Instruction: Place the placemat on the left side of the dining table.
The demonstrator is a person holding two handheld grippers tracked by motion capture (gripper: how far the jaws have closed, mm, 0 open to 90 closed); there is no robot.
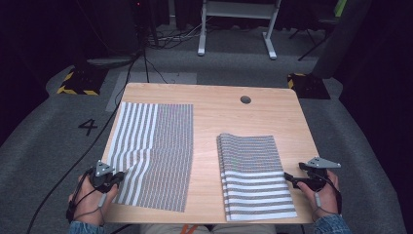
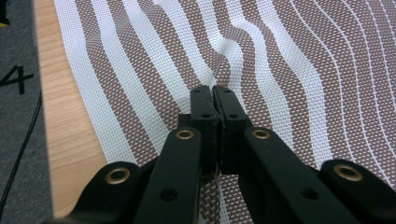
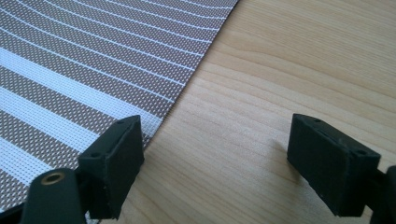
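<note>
left fingers point(image 2: 213, 100) pinch flat striped mat point(image 1: 151, 156) into ridge — right fingers point(image 3: 215, 158) spread apart beside folded mat point(image 1: 253, 175).

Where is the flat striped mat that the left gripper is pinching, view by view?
High view: the flat striped mat lies on the left half of the table, with the left gripper at its near left edge.
Left gripper view: the mat lies under and ahead of the jaws, shut on a raised fold.
Right gripper view: I cannot find it; the mat there is the folded one.
Shared landmark: the table's wood.
</note>
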